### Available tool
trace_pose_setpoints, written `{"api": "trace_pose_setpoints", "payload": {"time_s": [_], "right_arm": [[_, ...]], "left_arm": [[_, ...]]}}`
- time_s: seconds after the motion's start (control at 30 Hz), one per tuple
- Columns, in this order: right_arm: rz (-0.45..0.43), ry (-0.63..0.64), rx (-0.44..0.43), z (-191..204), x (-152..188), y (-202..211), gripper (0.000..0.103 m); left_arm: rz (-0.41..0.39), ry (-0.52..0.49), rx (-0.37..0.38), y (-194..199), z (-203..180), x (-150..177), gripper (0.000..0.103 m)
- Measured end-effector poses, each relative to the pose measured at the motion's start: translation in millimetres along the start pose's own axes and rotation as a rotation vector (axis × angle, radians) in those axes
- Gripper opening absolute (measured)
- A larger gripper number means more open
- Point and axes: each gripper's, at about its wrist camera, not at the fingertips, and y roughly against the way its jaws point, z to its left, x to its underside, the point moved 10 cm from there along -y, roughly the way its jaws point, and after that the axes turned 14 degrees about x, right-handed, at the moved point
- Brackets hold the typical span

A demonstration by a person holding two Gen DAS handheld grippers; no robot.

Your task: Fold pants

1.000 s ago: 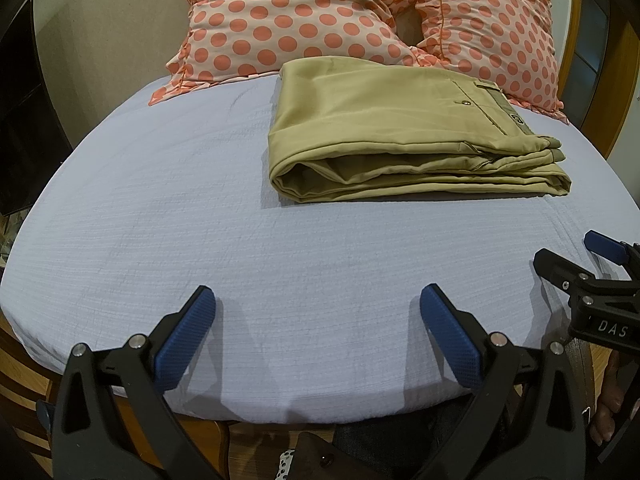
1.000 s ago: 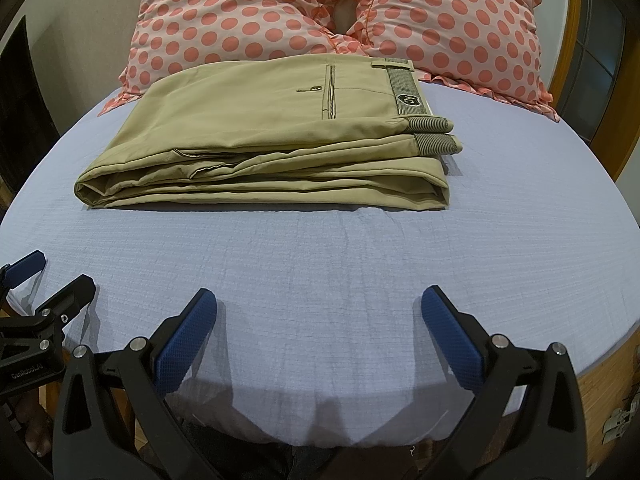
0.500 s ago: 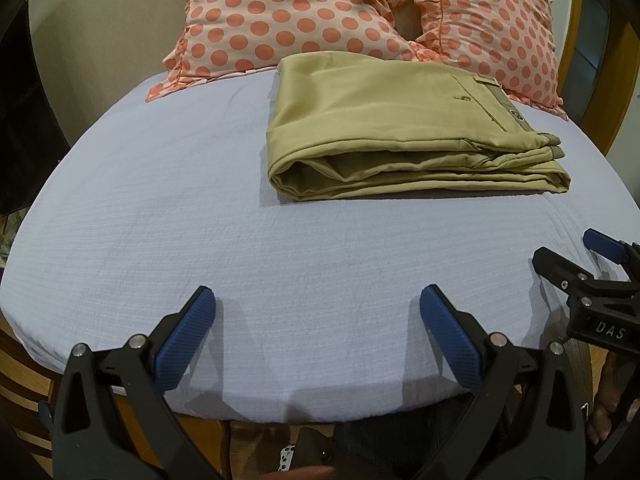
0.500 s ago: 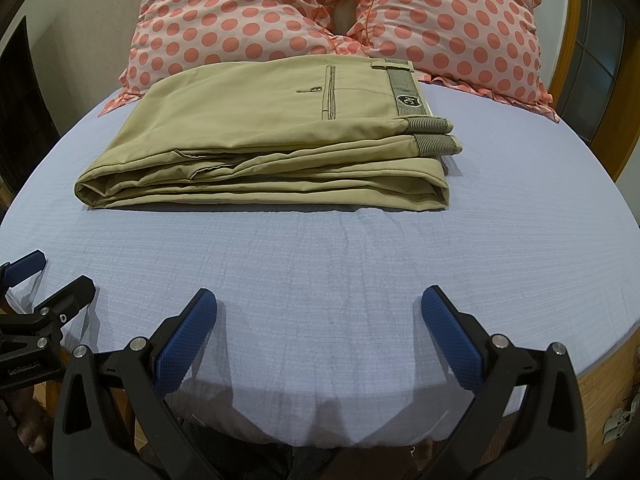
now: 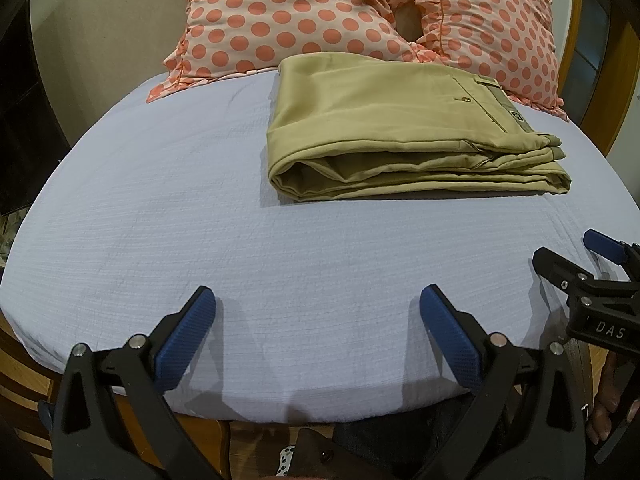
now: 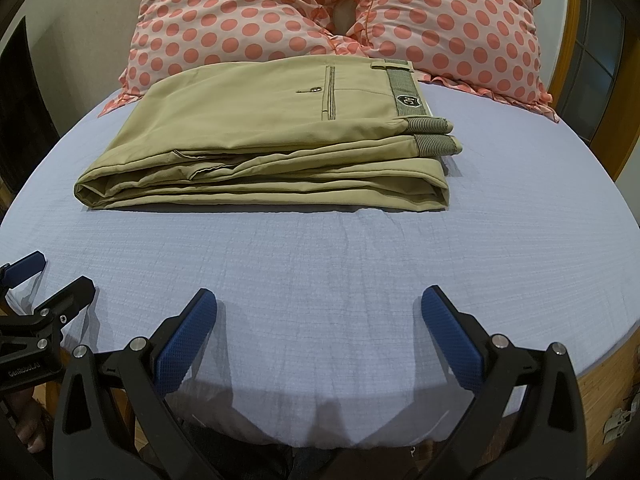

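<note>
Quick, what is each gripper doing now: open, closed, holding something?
Left gripper: open, holding nothing.
Right gripper: open, holding nothing.

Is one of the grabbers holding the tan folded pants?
No, the tan folded pants lie alone on the blue sheet, and the right gripper is open and empty.

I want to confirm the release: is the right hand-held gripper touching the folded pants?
Apart. The right wrist view shows the right hand-held gripper open near the bed's front edge, with a wide strip of bare blue sheet before the folded pants.
</note>
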Motion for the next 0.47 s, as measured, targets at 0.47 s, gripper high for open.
{"api": "trace_pose_setpoints", "payload": {"time_s": [0.47], "right_arm": [[0.0, -0.001, 0.001, 0.2, 0.0, -0.4, 0.102]], "left_arm": [[0.006, 0.002, -0.001, -1.3, 1.9, -0.9, 0.101]]}}
